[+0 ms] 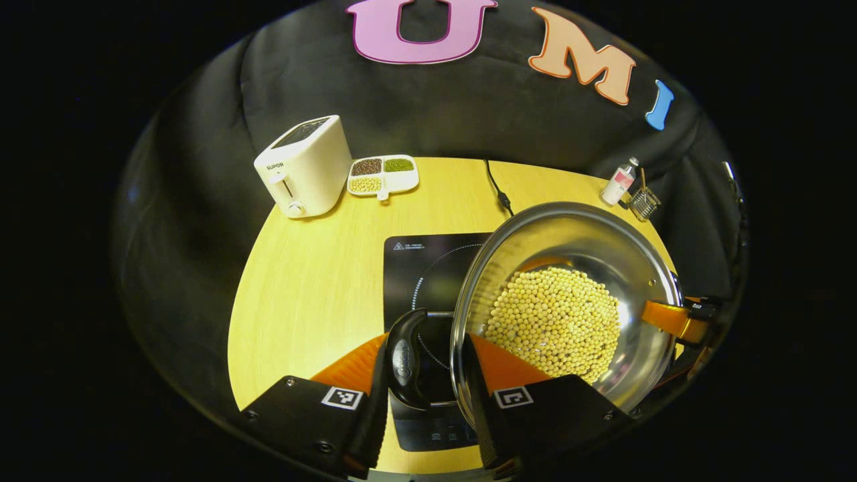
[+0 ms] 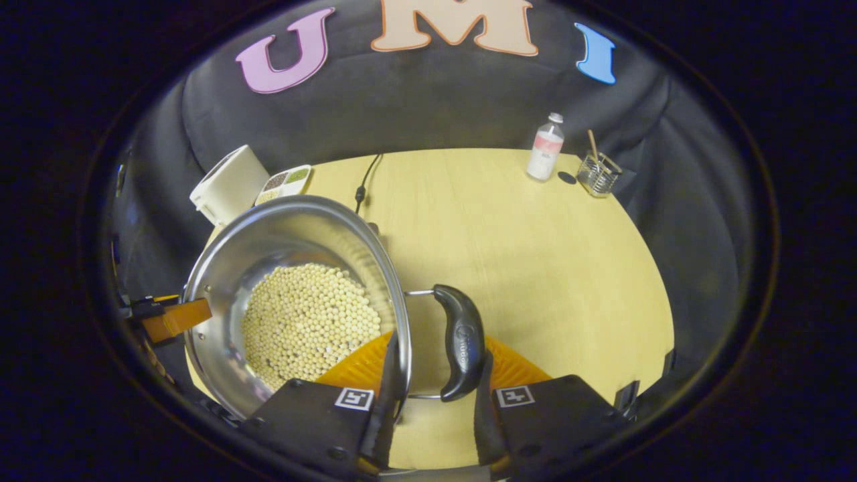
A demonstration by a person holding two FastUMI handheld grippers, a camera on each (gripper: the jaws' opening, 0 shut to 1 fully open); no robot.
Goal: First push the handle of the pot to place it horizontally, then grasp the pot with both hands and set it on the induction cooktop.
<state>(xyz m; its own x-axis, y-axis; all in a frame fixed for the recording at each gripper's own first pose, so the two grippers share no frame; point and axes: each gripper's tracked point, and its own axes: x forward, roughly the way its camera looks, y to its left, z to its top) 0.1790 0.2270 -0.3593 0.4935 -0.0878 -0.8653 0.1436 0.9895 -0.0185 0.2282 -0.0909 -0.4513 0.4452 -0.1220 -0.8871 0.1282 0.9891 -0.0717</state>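
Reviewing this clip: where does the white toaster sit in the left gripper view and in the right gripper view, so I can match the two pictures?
Left gripper view: the white toaster stands upper left, at the table's far edge, with the divided bean dish just to its right.
Right gripper view: the toaster is small at the left, behind the pot's rim, the bean dish again to its right.
Shared landmark: the black power cord on the yellow table.

The pot (image 1: 569,301) hides part of the induction cooktop (image 1: 428,274).
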